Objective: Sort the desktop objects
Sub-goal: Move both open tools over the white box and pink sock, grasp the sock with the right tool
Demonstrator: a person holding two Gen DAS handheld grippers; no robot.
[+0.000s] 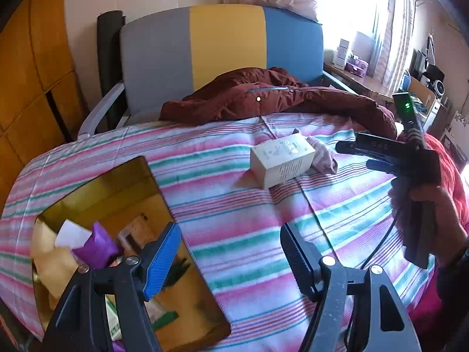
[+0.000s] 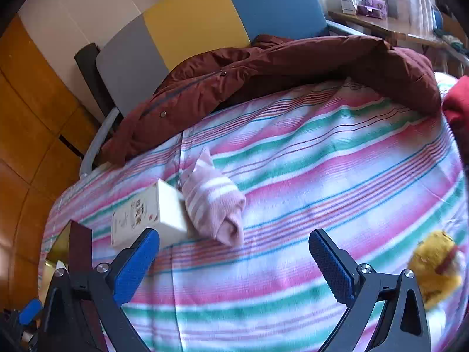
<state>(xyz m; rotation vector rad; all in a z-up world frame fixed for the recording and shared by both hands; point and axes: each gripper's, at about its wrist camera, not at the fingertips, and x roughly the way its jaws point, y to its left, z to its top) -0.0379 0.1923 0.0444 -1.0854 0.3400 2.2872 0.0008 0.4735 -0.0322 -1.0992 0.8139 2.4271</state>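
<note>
On the striped bedspread point(image 1: 234, 205) lies a white carton point(image 1: 281, 161) with a rolled pink striped sock point(image 1: 322, 158) touching its right side. My left gripper point(image 1: 228, 259) hovers open and empty, nearer than both, beside an open cardboard box point(image 1: 117, 182) holding a purple packet point(image 1: 96, 246) and a white card. At the right, a hand point(image 1: 433, 214) holds my right gripper point(image 1: 354, 156) close to the sock. In the right wrist view, the right gripper point(image 2: 234, 267) is wide open and empty, just short of the carton point(image 2: 149, 214) and the sock point(image 2: 217, 205). A yellow plush toy point(image 2: 436, 267) lies to its right.
A maroon jacket point(image 2: 263, 70) is heaped along the far edge of the bed, against a grey, yellow and blue chair back point(image 1: 222, 44). A red cloth point(image 2: 457, 102) lies at the right edge. A cluttered desk point(image 1: 366, 82) stands beyond; wooden panelling point(image 1: 29, 88) rises on the left.
</note>
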